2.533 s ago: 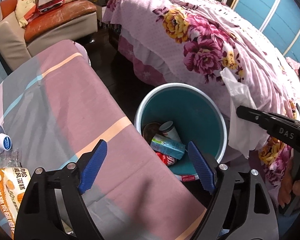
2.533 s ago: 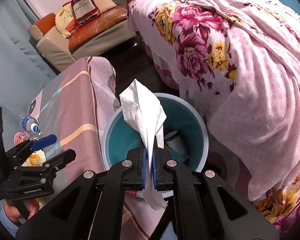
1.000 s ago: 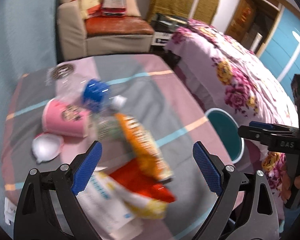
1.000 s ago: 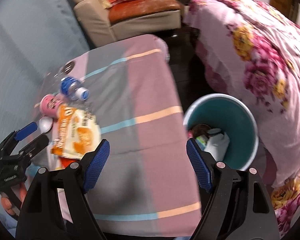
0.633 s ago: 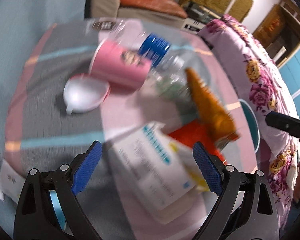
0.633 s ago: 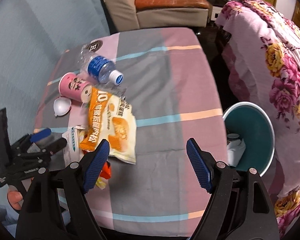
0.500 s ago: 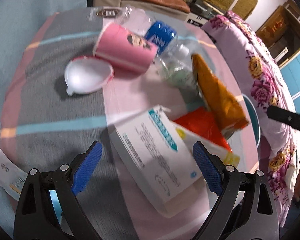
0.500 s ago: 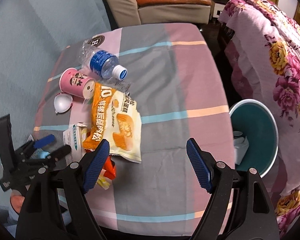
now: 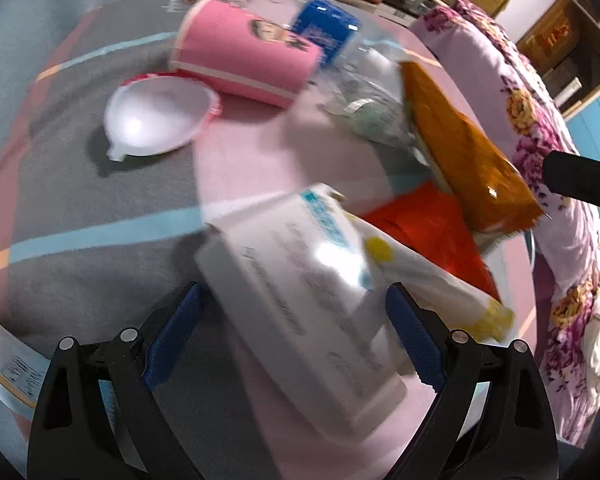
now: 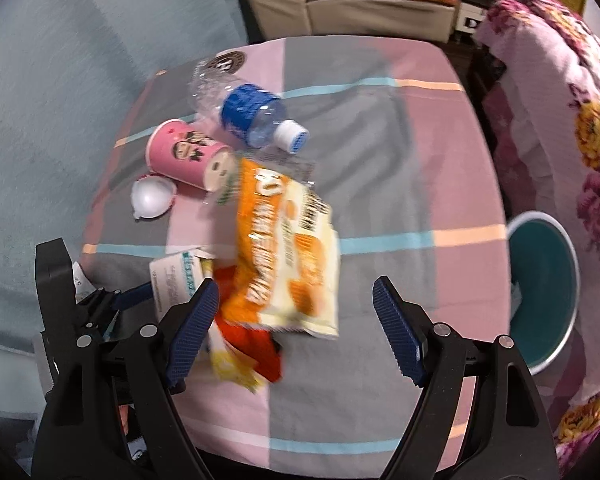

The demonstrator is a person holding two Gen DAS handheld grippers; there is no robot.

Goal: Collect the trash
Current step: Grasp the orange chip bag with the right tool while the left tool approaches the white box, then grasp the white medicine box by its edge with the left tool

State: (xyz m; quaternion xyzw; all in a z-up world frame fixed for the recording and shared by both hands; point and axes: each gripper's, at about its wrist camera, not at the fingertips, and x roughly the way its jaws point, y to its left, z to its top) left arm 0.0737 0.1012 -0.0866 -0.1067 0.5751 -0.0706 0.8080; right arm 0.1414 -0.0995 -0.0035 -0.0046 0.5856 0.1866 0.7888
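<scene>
Since half a second ago the left gripper [image 9: 296, 340] has come lower and closer to the white box [image 9: 300, 320] — the box now sits between its spread blue fingers, not yet pinched. The right gripper [image 10: 296, 328] is also wide open and holds nothing; it hovers over the orange snack bag [image 10: 288, 248], slightly nearer than before. Around the box lie the red wrapper [image 9: 424, 232], the pink cup [image 10: 184, 152] on its side, a white lid [image 10: 152, 196] and a plastic bottle [image 10: 248, 116]. The teal bin [image 10: 540, 292] stands just beside the table [image 10: 400, 184] edge, well apart from the trash.
</scene>
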